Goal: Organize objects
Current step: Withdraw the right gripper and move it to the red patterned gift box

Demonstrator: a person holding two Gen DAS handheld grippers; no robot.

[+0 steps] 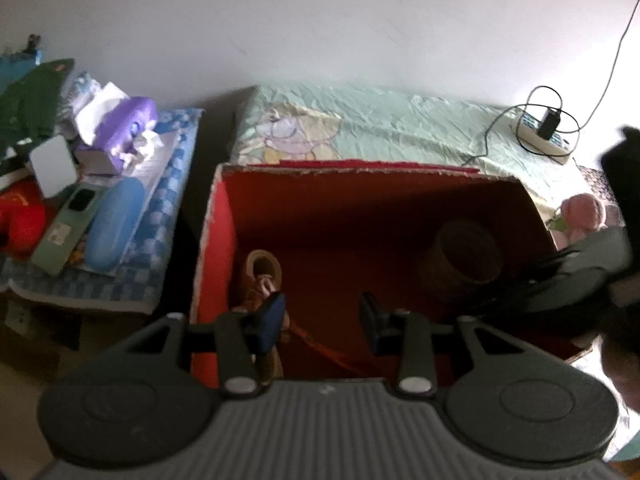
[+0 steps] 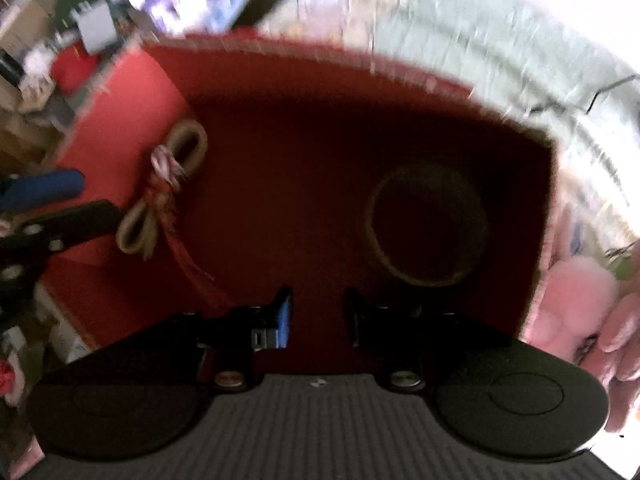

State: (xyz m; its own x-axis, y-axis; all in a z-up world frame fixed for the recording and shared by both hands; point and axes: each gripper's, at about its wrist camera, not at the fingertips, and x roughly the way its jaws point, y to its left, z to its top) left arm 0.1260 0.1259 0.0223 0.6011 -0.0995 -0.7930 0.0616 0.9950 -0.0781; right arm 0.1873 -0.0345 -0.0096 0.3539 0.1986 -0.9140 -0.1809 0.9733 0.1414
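Each tool, left (image 1: 323, 322) and right (image 2: 317, 314), has black arms, silver screws, one blue finger pad (image 1: 270, 324), and a ribbed grey body.

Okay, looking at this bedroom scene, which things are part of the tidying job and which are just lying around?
Part of the job:
red cardboard box
brown knotted rope loop inside it
round brown woven basket inside it
open left gripper
open right gripper

Just lying about:
white power strip
purple tissue pack
blue oval case
pink plush toy
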